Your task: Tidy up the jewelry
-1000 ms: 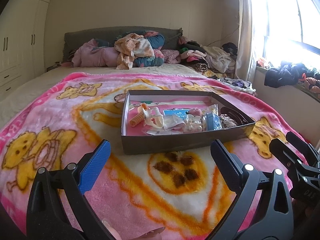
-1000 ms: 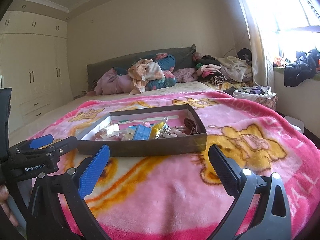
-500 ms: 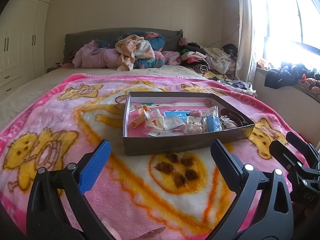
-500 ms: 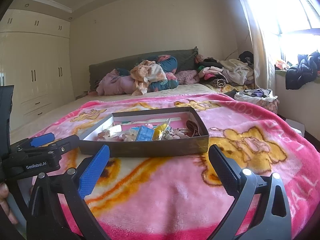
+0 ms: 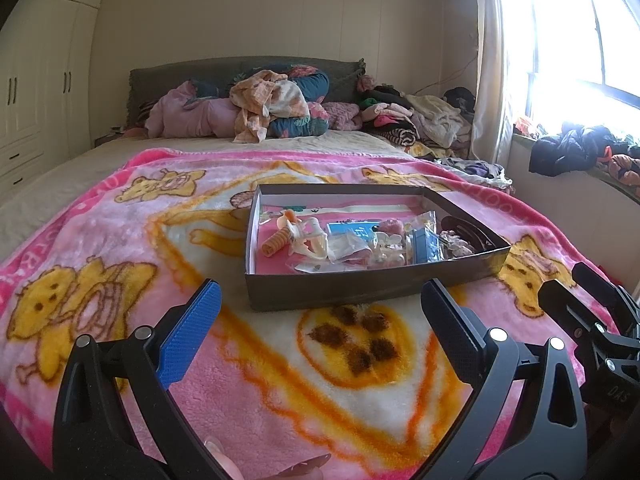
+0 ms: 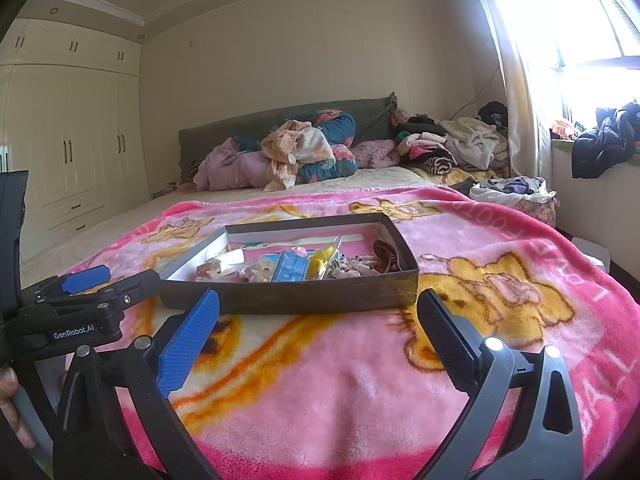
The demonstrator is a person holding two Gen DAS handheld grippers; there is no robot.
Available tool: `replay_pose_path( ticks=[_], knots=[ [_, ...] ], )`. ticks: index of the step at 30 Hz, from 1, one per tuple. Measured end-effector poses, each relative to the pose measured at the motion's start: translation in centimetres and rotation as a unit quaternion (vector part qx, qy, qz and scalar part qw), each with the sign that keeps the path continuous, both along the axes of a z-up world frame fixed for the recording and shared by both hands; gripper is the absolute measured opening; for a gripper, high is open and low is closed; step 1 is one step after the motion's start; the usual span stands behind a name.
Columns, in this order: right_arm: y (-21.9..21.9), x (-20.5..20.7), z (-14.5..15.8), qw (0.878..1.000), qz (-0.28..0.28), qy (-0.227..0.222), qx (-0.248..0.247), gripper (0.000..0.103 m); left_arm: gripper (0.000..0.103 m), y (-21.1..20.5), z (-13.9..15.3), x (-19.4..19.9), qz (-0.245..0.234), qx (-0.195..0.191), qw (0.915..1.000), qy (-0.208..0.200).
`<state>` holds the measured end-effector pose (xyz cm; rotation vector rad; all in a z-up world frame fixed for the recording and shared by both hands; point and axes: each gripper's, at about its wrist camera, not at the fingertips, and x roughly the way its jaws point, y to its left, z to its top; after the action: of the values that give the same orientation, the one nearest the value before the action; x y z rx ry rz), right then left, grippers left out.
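Observation:
A shallow dark cardboard box [image 5: 360,286] [image 6: 304,300] lies on a pink cartoon-bear blanket [image 5: 120,248] [image 6: 360,380]. Inside is a jumble of jewelry and hair items: an orange spiral tie [image 5: 276,242], a white claw clip [image 5: 314,242], a blue packet [image 5: 424,246] [image 6: 291,271], clear bags and a dark brown clip [image 6: 386,254]. My left gripper [image 5: 318,320] hovers open just short of the box's near wall. My right gripper [image 6: 318,326] is open too, a little before the box, empty. Each gripper shows at the edge of the other's view.
Heaped clothes and bedding [image 5: 280,106] [image 6: 304,152] cover the head of the bed, with more clothes [image 5: 420,120] at the far right. White wardrobes [image 6: 68,152] line the left wall. A bright window and a sill with dark garments [image 5: 572,148] are on the right.
Both cameras have tilted upward a little, so the box sits lower in the views. Both grippers stay open and empty; the box and its contents have not moved.

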<state>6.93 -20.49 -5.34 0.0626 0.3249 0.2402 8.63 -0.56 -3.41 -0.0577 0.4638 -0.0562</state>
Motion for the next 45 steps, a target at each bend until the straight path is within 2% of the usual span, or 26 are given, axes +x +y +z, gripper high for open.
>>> replay_pose_path(
  ticks=[45],
  knots=[
    [0.27,-0.11,0.15,1.000,0.001,-0.004,-0.001,0.097,0.091,-0.10,-0.01,-0.30,0.002,0.002,1.0000,-0.003]
  ],
)
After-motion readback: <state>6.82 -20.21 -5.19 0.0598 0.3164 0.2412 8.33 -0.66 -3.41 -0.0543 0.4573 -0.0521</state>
